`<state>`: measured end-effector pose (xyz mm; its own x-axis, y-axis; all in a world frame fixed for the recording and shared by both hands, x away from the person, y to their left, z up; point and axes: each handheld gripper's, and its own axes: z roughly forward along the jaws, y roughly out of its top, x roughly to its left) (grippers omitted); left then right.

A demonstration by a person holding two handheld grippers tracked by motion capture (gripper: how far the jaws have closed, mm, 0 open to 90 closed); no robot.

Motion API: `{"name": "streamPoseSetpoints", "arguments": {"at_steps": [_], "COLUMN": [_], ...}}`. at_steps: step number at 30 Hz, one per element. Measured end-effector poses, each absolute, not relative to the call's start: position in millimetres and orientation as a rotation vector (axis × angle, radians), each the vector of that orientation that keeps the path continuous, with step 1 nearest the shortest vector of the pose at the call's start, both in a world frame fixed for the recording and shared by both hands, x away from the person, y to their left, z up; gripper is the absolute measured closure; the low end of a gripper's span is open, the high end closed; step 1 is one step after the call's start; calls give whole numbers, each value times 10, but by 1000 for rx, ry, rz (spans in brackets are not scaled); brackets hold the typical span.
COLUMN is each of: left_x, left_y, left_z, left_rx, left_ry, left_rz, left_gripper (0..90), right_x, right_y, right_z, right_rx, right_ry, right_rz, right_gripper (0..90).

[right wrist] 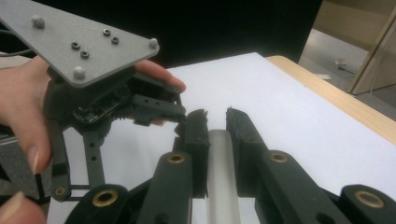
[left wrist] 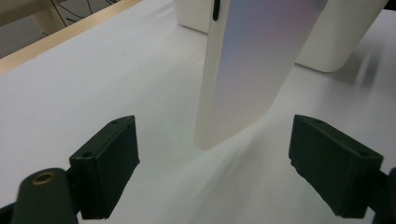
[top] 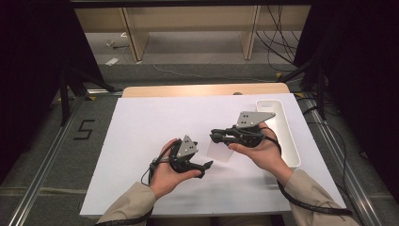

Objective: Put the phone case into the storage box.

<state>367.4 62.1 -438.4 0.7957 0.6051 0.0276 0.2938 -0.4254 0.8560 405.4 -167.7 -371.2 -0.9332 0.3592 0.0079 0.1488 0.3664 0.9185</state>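
Flanking the held white slab (left wrist: pixel 247 70) — white tray (top: pixel 287 136), right of it.

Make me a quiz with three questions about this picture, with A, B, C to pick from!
1. Where is the white tray?
A. on the right side of the table
B. on the left side of the table
C. on the floor

2. How many claws do the person's hands hold?
A. one
B. four
C. two

3. What is the right claw doing?
A. standing wide open
B. squeezing the white slab
C. lying on the table

Answers:
1. A: in the high view the white tray sits by the right edge of the table.
2. C: there is a left claw and a right claw, one in each hand.
3. B: in the right gripper view its jaws press on the edge of the white slab.
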Motion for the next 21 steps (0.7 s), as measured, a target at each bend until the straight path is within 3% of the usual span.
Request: {"name": "streamPoseSetpoints", "arguments": {"at_steps": [21], "left_x": [3682], "left_y": [619], "left_z": [-4395], "left_rx": [2038], "left_ry": [625], "left_rz": [415], "left_gripper": [182], "right_x": [4074], "right_y": [-1679], "right_z": [-3715], "right_rx": [402], "right_ry": [2497], "right_rz": [1599], "right_gripper": [802]}}
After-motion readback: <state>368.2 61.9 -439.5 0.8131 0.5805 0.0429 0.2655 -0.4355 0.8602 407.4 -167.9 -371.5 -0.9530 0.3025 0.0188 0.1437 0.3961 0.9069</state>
